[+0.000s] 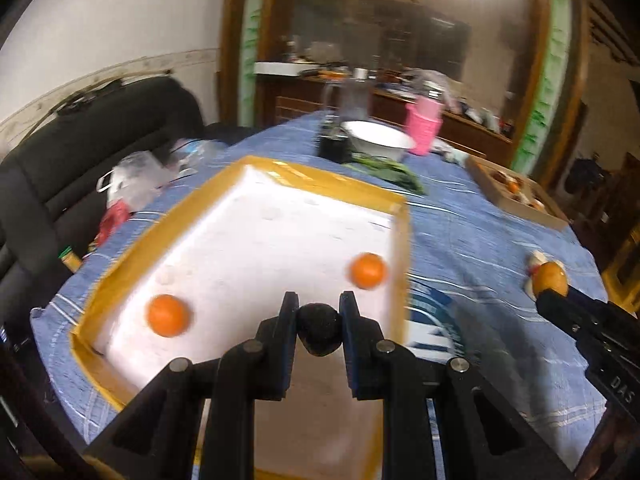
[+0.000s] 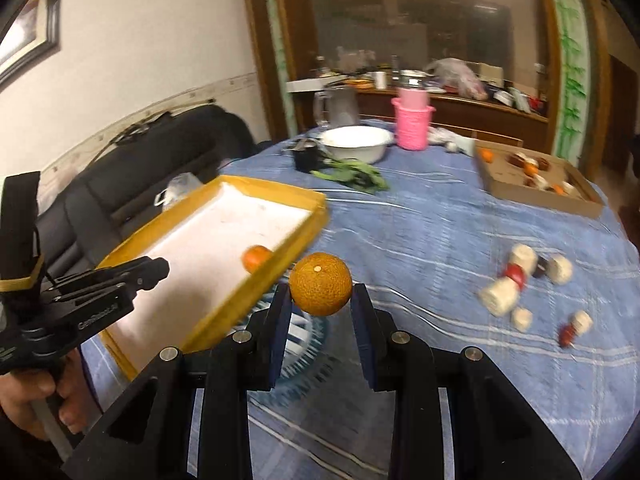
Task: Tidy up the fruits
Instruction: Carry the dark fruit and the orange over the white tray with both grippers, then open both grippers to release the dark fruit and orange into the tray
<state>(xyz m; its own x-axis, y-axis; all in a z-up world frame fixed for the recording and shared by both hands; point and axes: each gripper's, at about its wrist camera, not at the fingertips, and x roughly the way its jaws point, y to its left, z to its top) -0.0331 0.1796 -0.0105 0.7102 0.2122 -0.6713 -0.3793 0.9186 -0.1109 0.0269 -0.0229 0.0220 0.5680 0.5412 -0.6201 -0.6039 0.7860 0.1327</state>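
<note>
left gripper (image 1: pixel 319 308) over yellow-rimmed tray (image 1: pixel 320 178), fingers clamped on dark round fruit (image 1: pixel 319 330) | tray: 2 oranges (image 1: pixel 168 315) on white floor, well apart | right gripper (image 2: pixel 321 300) right of tray, pinching orange fruit (image 2: pixel 320 284) above blue tablecloth (image 2: pixel 440 240)

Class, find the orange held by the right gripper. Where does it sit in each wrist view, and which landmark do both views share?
Left wrist view: the held orange sits at the far right edge, at the right gripper tip.
Right wrist view: low centre, between the fingers.
Shared landmark: the yellow-rimmed tray.
</note>
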